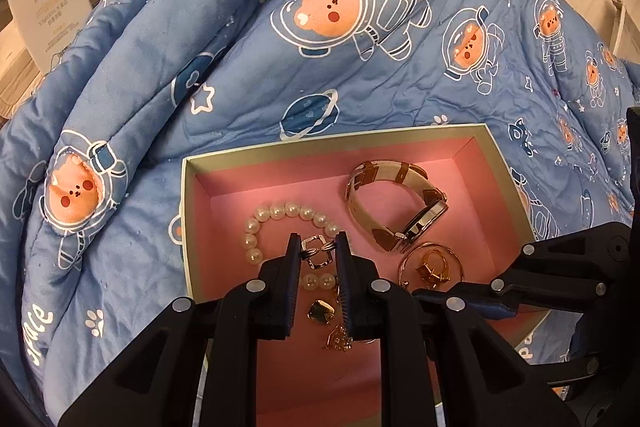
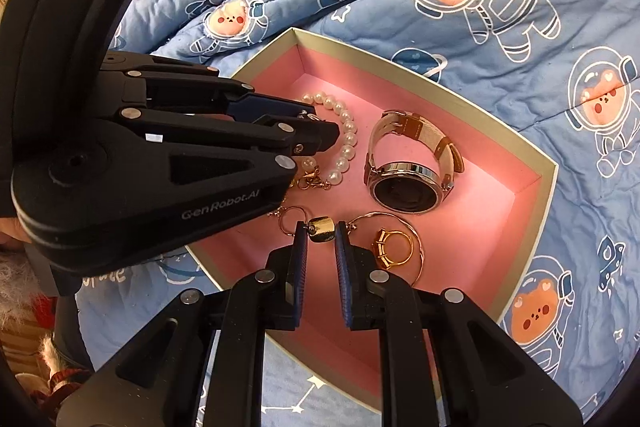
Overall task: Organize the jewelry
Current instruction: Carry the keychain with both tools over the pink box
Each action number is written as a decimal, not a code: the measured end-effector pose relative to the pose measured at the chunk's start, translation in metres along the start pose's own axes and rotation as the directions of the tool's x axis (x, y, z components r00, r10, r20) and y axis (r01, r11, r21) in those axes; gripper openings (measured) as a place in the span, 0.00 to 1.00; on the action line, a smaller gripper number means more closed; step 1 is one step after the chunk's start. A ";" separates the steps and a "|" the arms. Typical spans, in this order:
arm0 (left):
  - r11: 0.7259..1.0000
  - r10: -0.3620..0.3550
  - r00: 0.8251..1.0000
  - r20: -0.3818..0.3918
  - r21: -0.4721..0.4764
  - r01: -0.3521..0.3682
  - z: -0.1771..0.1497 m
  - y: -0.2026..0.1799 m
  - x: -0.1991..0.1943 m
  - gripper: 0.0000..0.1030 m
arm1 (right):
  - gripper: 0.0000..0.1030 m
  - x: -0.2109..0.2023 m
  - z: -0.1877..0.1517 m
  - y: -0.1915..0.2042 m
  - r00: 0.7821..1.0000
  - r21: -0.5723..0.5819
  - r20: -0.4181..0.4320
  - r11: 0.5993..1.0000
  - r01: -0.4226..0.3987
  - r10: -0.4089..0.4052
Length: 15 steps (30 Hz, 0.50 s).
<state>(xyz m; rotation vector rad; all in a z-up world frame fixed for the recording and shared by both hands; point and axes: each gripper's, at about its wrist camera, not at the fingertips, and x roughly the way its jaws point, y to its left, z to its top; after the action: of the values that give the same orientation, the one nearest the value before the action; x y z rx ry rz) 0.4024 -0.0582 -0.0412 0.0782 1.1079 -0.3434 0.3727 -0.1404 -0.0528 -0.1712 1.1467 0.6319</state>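
My left gripper point(image 1: 318, 251) clamps a square silver link point(image 1: 317, 254), my right gripper point(image 2: 321, 231) a gold tag point(image 2: 322, 229), over the pink-lined box point(image 2: 532, 183) (lift slowly, untangling chain).

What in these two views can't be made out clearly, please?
- Pearl bracelet: its near stretch, hidden behind the left gripper in the right wrist view.
- Watch dial: too dark to read in the right wrist view, edge-on in the left.
- Fine gold chain: mostly covered by the left gripper's fingers, left wrist view.
- Pink box: near wall hidden below the left gripper, left wrist view.
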 end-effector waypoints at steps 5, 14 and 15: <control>0.999 0.023 1.000 -0.010 0.042 -0.023 0.000 -0.007 0.006 0.16 | 0.15 0.004 -0.001 0.002 1.000 -0.002 -0.008 1.000 0.007 -0.007; 0.996 0.045 0.999 0.001 0.073 -0.045 -0.001 -0.015 0.010 0.24 | 0.15 0.009 -0.002 0.007 1.000 -0.013 -0.009 1.000 0.017 -0.017; 0.996 0.049 0.999 0.008 0.076 -0.050 -0.001 -0.015 0.009 0.31 | 0.15 0.009 -0.002 0.007 1.000 -0.012 -0.008 1.000 0.015 -0.015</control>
<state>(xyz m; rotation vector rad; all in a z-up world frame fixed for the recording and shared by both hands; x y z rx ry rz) 0.4006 -0.0744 -0.0475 0.1717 1.0847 -0.3411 0.3697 -0.1321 -0.0603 -0.1925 1.1486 0.6250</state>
